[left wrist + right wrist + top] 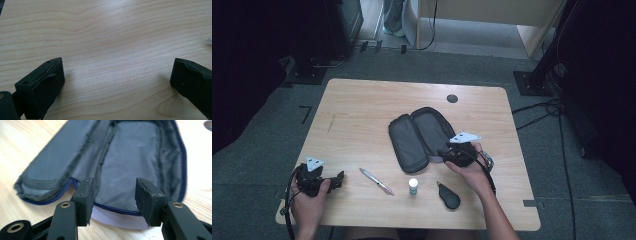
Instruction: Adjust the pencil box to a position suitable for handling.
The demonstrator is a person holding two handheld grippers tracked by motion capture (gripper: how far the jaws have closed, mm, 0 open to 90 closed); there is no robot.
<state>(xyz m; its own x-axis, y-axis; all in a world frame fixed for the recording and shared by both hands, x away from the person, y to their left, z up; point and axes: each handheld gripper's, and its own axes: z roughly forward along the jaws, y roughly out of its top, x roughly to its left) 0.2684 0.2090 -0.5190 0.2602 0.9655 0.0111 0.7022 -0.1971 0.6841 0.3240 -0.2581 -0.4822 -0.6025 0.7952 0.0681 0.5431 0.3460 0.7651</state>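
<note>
A dark grey pencil case lies unzipped and spread flat in the middle of the wooden table. My right gripper is at the case's near right end. In the right gripper view its jaws stand apart over the case's blue-zipped near edge, with nothing pinched between the pads; the grey lining stretches beyond them. A white strip shows under that edge. My left gripper rests at the table's near left, open wide over bare wood.
Between the two hands, near the front edge, lie a silver pen, a small white bottle with a green cap and a black teardrop-shaped item. A round cable hole sits at the back. The pen's tip shows in the left gripper view.
</note>
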